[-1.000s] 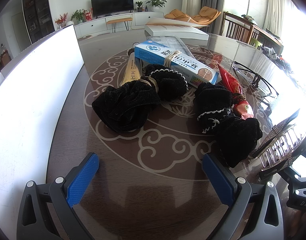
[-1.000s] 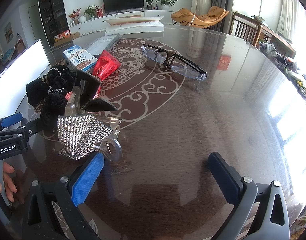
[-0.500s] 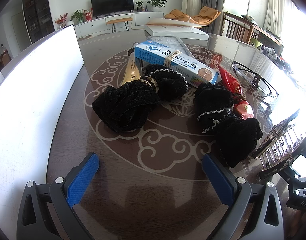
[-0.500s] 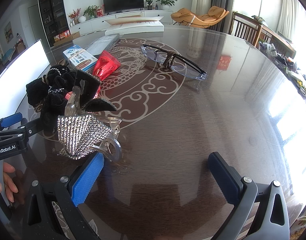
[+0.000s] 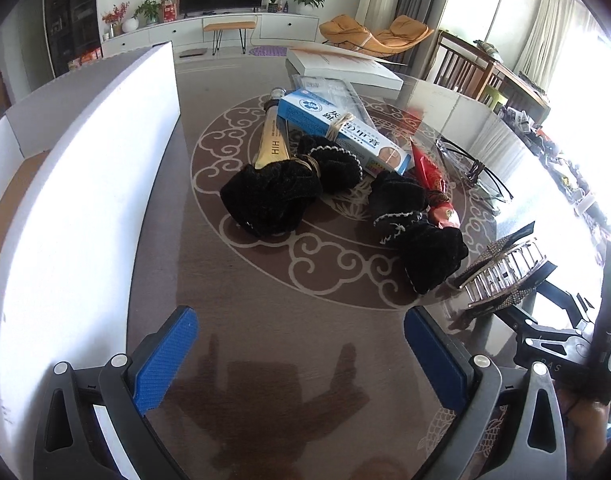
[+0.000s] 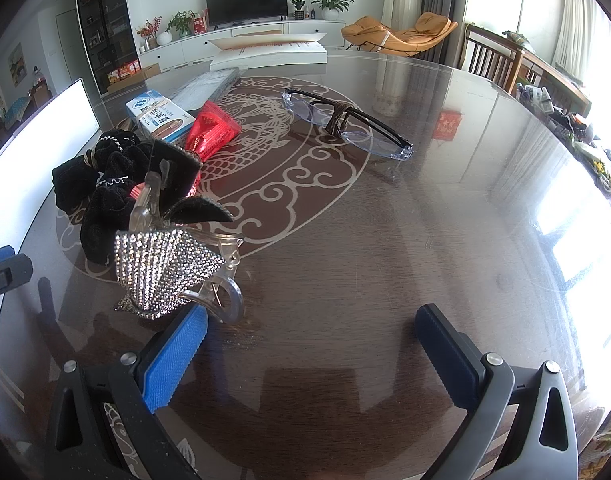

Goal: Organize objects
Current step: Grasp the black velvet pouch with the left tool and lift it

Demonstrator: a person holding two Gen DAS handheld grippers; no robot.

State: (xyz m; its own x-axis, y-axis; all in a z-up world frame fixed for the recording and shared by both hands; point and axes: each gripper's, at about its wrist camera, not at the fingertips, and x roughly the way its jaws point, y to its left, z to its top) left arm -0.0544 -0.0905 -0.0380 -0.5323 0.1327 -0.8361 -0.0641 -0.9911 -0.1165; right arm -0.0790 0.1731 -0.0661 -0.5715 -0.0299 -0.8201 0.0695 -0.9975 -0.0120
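On the brown glass-topped table lie two black scrunchies (image 5: 281, 196) (image 5: 421, 236), a blue medicine box (image 5: 341, 132), a gold tube (image 5: 271, 144), a red packet (image 5: 433, 184), glasses (image 6: 345, 124) and a rhinestone hair claw (image 6: 161, 268). My left gripper (image 5: 301, 354) is open and empty, low over the table in front of the scrunchies. My right gripper (image 6: 313, 354) is open and empty; its left finger (image 6: 173, 360) is just in front of the hair claw.
A white open box wall (image 5: 77, 216) stands along the left. A white book (image 5: 341, 68) and a clear sleeve (image 5: 333, 88) lie at the back. Bare table (image 6: 445, 220) spreads to the right of the glasses.
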